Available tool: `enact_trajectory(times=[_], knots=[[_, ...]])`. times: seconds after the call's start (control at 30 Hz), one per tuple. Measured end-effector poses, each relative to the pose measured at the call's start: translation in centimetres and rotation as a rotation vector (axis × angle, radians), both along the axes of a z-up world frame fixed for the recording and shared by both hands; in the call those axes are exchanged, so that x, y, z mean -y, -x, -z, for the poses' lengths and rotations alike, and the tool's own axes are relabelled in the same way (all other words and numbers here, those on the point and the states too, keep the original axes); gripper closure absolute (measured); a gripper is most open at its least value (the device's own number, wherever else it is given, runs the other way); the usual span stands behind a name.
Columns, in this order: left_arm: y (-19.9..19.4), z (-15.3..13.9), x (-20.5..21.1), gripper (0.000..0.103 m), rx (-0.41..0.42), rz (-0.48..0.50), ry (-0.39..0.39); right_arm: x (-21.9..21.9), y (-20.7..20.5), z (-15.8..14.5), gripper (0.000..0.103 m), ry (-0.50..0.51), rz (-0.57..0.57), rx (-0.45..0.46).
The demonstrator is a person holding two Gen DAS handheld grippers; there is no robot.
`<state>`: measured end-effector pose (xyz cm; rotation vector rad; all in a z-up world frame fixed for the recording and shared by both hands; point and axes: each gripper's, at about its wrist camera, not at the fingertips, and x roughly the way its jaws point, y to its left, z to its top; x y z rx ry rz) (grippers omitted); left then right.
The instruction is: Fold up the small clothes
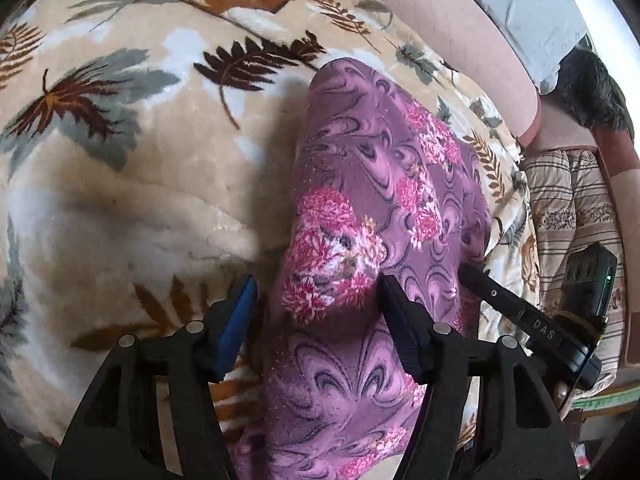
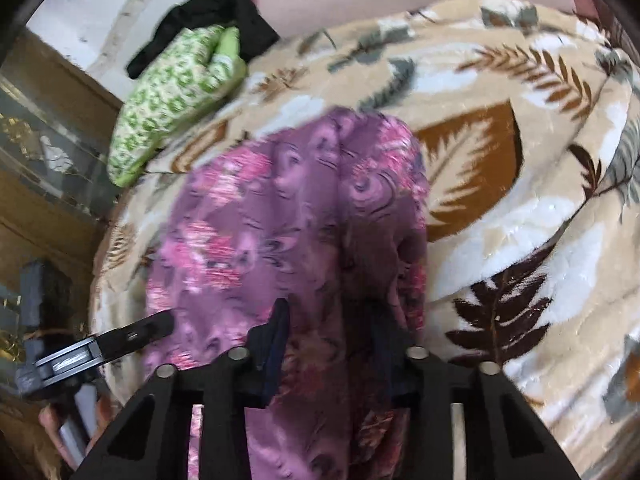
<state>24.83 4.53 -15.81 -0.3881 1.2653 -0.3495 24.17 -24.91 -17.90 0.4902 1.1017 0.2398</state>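
Note:
A purple garment with pink flowers (image 1: 372, 208) lies on a beige leaf-print blanket (image 1: 132, 168). My left gripper (image 1: 316, 300) has its jaws wide apart, with the garment's near end between and under the fingers, not pinched. The right gripper's finger (image 1: 504, 300) shows at the garment's right edge. In the right wrist view the same garment (image 2: 288, 216) runs up from between my right gripper's (image 2: 328, 332) fingers, which stand apart around a bunched fold of cloth; the right finger is partly hidden by it. The left gripper's finger (image 2: 132, 332) shows at the left.
A green patterned cloth (image 2: 176, 92) and a black cloth (image 2: 216, 12) lie at the blanket's far left edge. A wooden cabinet with glass (image 2: 44, 160) stands to the left. A striped quilt (image 1: 568, 208) and a pink headboard (image 1: 460, 20) lie beside the blanket.

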Motion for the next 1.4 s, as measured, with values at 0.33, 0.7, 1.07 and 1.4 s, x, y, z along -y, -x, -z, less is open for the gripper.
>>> enact_trajectory(times=[0.33,0.7,1.07,1.4], knots=[[0.6,-0.3,1.7,0.048,0.053,0.043,-0.09,0.9,2.1,1.0,0.1,0.06,0.093,0.0],[4.7,-1.2,-1.5,0.044,0.006,0.015,0.031,1.7,9.5,-2.1,0.063,-0.125,0.051,0.088],[8.9,0.6,0.5,0.043,0.034,0.063,-0.183,0.0,12.7,1.0,0.052,-0.067,0.094,-0.024],[11.0,-0.5,-1.4,0.093,0.039,0.04,-0.065,0.6,14.5,-1.2,0.099,-0.065,0.093,0.022]])
